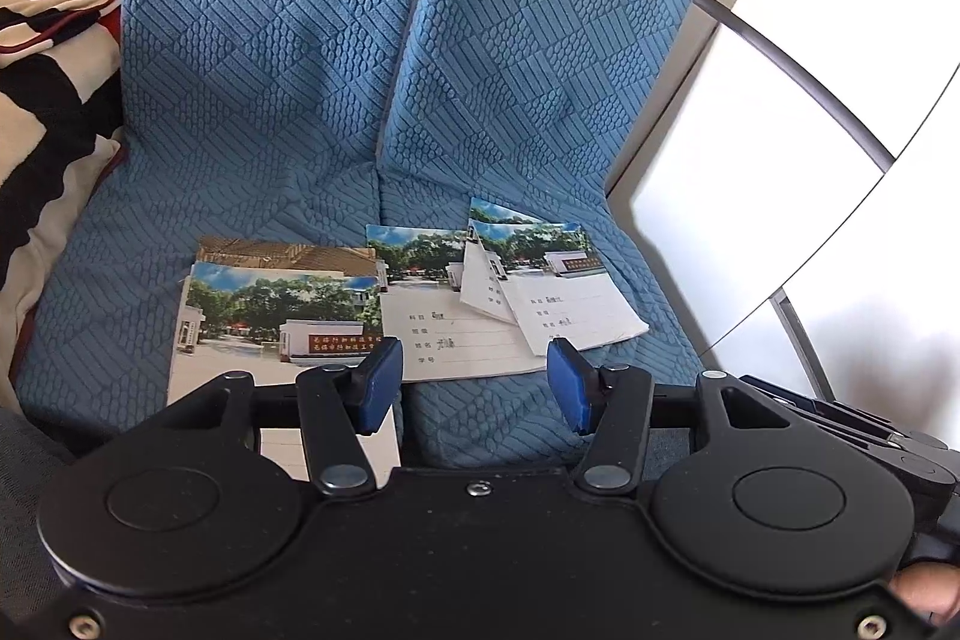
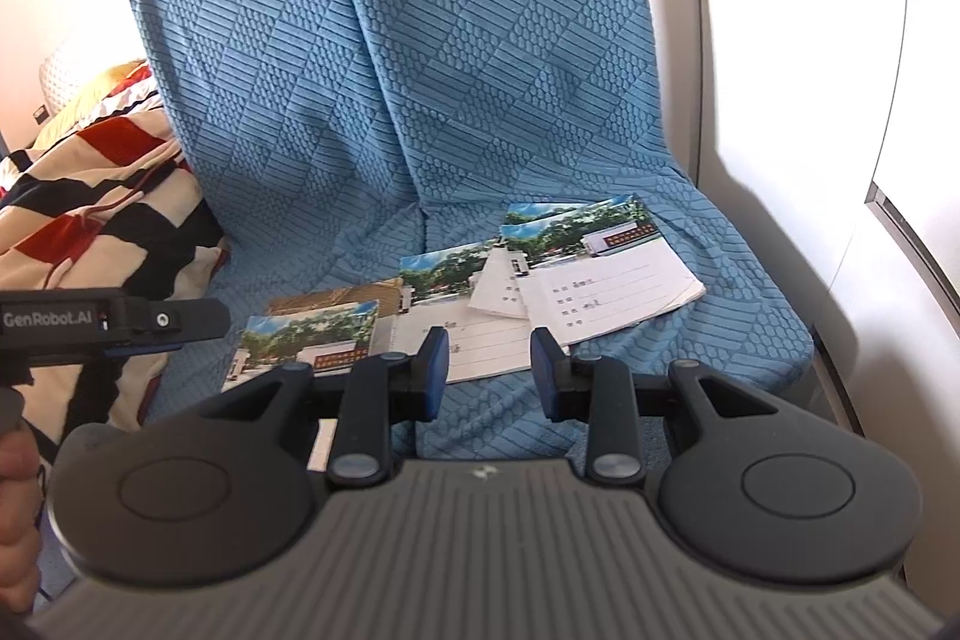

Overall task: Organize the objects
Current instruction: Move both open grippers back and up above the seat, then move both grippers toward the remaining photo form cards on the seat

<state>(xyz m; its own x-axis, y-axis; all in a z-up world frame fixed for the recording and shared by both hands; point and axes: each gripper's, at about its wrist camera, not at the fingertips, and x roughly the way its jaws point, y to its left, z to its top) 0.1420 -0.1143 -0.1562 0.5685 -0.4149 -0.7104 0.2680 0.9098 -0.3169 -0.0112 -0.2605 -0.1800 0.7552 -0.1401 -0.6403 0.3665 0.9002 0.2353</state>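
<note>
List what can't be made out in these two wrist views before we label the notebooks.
- Nearest notebook: its lower part hidden behind the left gripper in the left wrist view.
- Middle notebook: handwritten fields partly behind the right gripper fingers in the right wrist view, otherwise too small.
- Far stack: overlap hides how many notebooks.
- Brown cover: mostly covered by the nearest notebook.
- Striped blanket: cut by the left edge.

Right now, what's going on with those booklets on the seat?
A person holds a gripper in each hand above a blue-covered seat. Several exercise books lie scattered and overlapping on the cushion, none lifted. The left gripper and right gripper are both open and empty, pointed down toward the books. A striped blanket lies beside the seat.
</note>
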